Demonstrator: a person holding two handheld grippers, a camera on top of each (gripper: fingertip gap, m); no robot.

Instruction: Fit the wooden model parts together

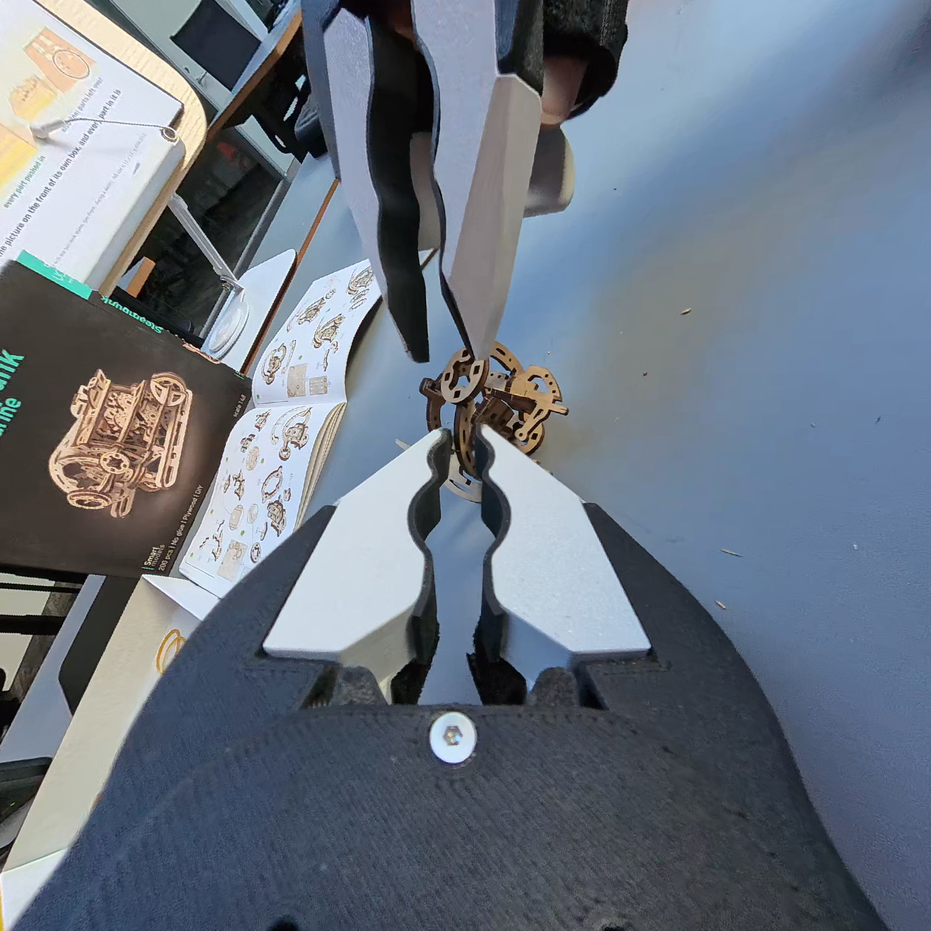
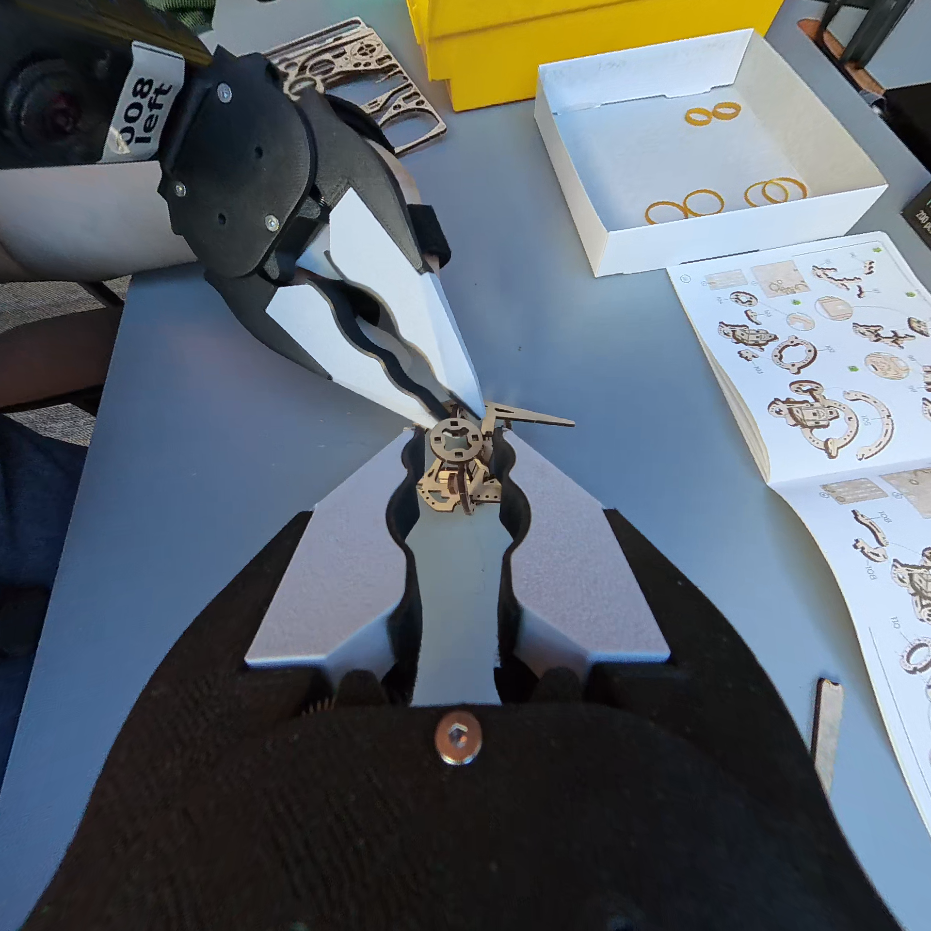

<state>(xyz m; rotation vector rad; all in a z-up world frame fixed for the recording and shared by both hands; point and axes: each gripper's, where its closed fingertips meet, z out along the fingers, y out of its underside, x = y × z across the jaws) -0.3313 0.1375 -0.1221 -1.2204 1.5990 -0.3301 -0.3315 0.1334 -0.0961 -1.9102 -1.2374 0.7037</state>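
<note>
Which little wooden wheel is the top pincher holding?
Find the grey table, then the small wooden model between both grippers. The wheel sits on top; unlike the curved pieces below, it is round with square holes.

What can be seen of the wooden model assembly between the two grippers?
The wooden model assembly is a small cluster of laser-cut brown plywood parts: curved perforated rings, a boxy core and a round disc with square cutouts. It stands upright on the grey table. The left gripper clamps one curved ring; the right gripper closes around its upper part beside the disc. A thin flat strip juts out sideways.
</note>
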